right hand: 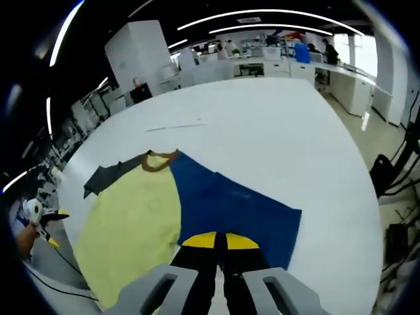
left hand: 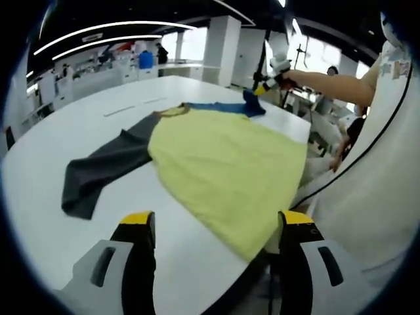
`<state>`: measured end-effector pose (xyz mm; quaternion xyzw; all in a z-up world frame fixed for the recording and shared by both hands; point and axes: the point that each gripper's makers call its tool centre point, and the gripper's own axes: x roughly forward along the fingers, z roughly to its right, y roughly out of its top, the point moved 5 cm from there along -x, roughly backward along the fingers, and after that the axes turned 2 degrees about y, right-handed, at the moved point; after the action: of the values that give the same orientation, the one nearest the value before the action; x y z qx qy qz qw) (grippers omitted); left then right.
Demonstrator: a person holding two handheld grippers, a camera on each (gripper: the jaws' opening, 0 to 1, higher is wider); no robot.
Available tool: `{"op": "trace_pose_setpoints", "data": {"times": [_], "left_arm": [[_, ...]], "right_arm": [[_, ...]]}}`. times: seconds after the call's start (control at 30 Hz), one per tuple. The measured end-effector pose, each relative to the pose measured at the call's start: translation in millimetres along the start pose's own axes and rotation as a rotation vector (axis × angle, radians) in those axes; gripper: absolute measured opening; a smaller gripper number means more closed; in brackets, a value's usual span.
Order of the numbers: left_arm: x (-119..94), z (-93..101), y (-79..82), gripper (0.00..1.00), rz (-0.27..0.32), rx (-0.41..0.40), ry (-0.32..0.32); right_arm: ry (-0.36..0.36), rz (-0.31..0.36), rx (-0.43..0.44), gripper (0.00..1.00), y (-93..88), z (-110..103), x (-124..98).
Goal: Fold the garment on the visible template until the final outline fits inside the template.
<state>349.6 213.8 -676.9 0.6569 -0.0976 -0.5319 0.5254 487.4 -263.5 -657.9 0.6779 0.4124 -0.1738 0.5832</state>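
A shirt lies flat on the white table (left hand: 98,216), with a yellow body (left hand: 223,157), a brown collar (right hand: 159,161), a dark grey sleeve (left hand: 105,167) and a blue sleeve (right hand: 230,203). My right gripper (right hand: 220,243) is shut on the end of the blue sleeve. In the left gripper view that gripper (left hand: 260,90) holds the blue sleeve (left hand: 252,104) lifted at the shirt's far end. My left gripper (left hand: 216,223) stands open just short of the yellow hem, gripping nothing. In the right gripper view the left gripper (right hand: 54,226) sits off the table's edge.
Faint thin lines (right hand: 174,126) mark the table beyond the collar. A person in white (left hand: 374,177) stands against the table edge on the right of the left gripper view. Desks and pillars (right hand: 138,52) fill the room behind.
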Motion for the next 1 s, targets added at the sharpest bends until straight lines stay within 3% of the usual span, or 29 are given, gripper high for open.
{"op": "trace_pose_setpoints", "data": {"times": [0.57, 1.0], "left_arm": [[-3.0, -0.8, -3.7, 0.72, -0.001, -0.004, 0.014], [-5.0, -5.5, -6.5, 0.72, 0.002, -0.018, 0.023]], "right_arm": [[0.078, -0.022, -0.043, 0.00, 25.4, -30.9, 32.3], [0.147, -0.047, -0.090, 0.00, 38.6, -72.1, 60.6]]}}
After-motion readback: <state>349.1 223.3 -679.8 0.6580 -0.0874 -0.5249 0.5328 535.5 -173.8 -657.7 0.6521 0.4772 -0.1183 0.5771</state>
